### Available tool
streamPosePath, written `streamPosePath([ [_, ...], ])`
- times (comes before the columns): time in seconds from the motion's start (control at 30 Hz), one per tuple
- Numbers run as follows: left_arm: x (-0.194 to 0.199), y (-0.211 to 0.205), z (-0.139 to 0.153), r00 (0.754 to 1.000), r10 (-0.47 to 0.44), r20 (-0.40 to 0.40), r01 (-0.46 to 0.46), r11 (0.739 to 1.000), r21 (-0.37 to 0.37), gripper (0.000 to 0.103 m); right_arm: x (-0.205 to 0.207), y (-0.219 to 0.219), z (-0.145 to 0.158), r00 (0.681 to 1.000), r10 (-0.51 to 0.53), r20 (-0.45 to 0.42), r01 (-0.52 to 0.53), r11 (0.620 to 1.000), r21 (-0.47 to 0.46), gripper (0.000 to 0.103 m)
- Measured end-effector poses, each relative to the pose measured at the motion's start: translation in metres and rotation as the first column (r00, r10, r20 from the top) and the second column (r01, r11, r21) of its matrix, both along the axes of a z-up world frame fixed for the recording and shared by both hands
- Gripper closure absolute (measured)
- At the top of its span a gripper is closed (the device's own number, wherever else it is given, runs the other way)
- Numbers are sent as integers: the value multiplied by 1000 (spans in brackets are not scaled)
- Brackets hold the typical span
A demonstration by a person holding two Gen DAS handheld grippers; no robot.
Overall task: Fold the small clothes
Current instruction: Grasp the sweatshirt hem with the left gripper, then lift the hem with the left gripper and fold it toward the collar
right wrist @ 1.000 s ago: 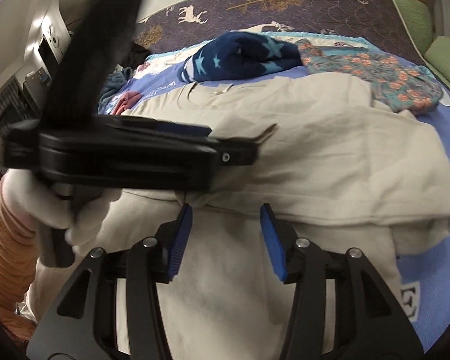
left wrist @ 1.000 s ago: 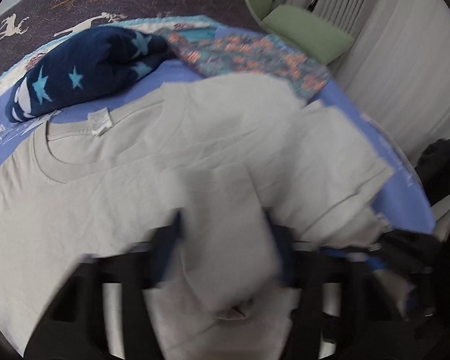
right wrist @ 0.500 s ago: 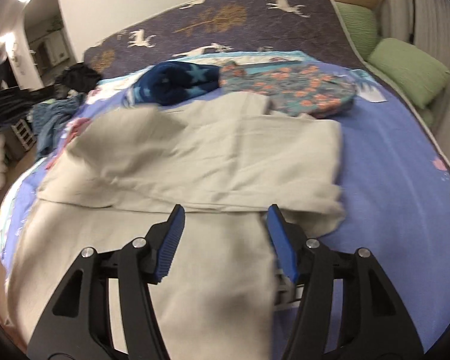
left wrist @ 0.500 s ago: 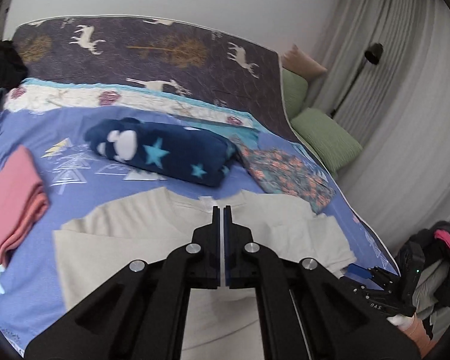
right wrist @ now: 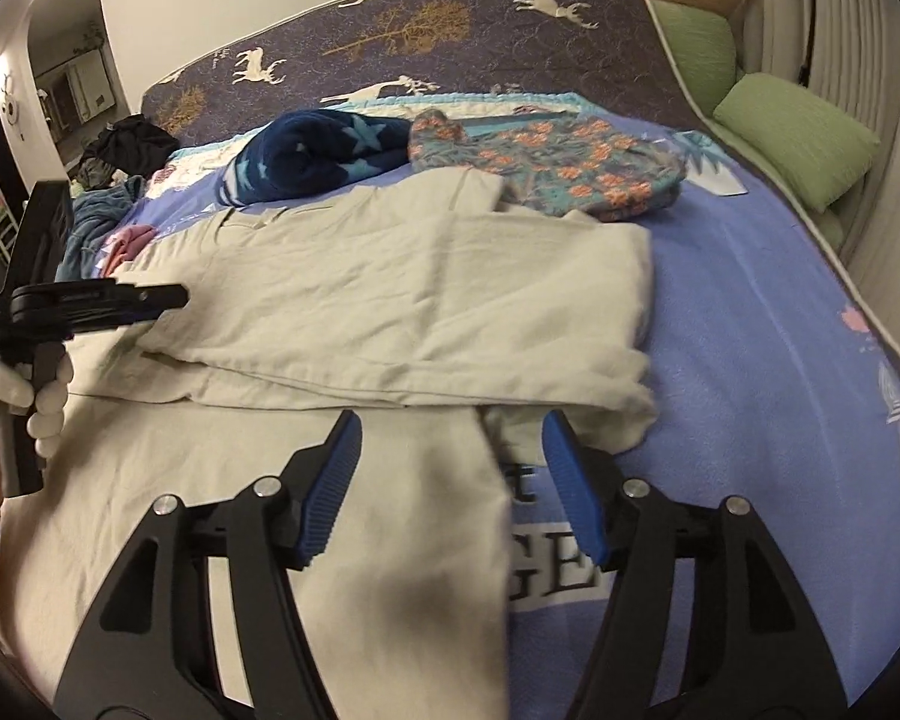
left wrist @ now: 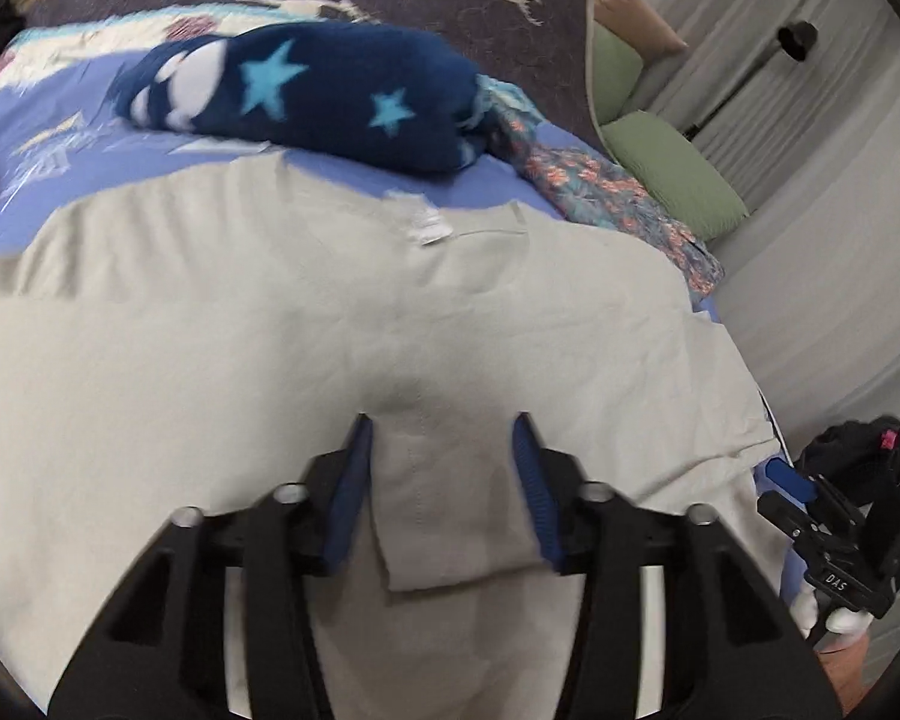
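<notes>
Garment: beige T-shirt (right wrist: 390,276) lies flat on the blue bed cover (right wrist: 750,330), just in front of the navy star blanket (right wrist: 312,150); its neck faces the blanket, and one side is folded over the body.
Neck label: white tag (left wrist: 429,231) shows at the collar, on the edge nearest the star blanket.
Left hand-held gripper (left wrist: 444,426): jaws spread over the shirt's middle, on the side away from the star blanket; a folded strip of shirt shows between the blue pads; the view is too blurred to tell whether they touch it.
Right hand-held gripper (right wrist: 450,420): jaws spread and opening, above the shirt's lower side edge, well apart from the star blanket; cloth lies beneath them, ungripped.
Hand: white-gloved hand (right wrist: 6,384) holds the left tool's grip.
Floral garment (right wrist: 570,162): lies touching the star blanket's end, towards the green pillow (right wrist: 798,132).
</notes>
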State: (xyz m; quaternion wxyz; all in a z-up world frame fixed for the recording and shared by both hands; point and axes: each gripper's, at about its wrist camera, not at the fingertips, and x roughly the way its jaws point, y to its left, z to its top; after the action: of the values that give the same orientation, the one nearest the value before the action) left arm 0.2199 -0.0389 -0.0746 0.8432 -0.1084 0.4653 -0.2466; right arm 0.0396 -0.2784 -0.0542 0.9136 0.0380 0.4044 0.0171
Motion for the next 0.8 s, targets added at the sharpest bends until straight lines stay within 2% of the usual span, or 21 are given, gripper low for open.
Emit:
streamPosePath([
  [0.07, 1, -5, 12, 1000, -22, -4, 21, 997, -80, 98, -2, -7, -1, 1000, -25, -6, 25, 1000, -9, 37],
  [0.13, -12, -5, 52, 993, -17, 120, 29, 995, -92, 98, -3, -17, -4, 998, -53, -21, 52, 999, -13, 37],
  [0.2, -26, 5, 88, 978, -2, 207, 25, 994, -109, 98, -2, -24, -6, 997, -72, -36, 72, 997, -16, 37],
  [0.27, -42, 24, 121, 958, 35, 283, -7, 995, -101, 98, 0, -28, -8, 995, -87, -50, 86, 996, -26, 37],
  [0.37, -66, 59, 144, 929, 99, 358, -84, 995, -58, 98, 4, -27, -7, 996, -79, -47, 78, 997, -26, 36],
  [0.43, -74, 78, 142, 921, 141, 363, -144, 989, -20, 98, 9, -22, -9, 997, -67, -49, 65, 997, -33, 34],
  [0.5, -76, 98, 126, 930, 180, 321, -192, 981, 4, 98, 13, -15, -13, 997, -49, -59, 48, 998, -28, 34],
  [0.73, -78, 122, 74, 946, 237, 223, -267, 957, 116, 96, 19, 4, -19, 997, -14, -79, 11, 999, -38, 34],
  [0.8, -78, 130, 68, 944, 251, 214, -282, 951, 129, 84, 16, 2, -15, 997, -15, -71, 12, 1000, -29, 34],
])
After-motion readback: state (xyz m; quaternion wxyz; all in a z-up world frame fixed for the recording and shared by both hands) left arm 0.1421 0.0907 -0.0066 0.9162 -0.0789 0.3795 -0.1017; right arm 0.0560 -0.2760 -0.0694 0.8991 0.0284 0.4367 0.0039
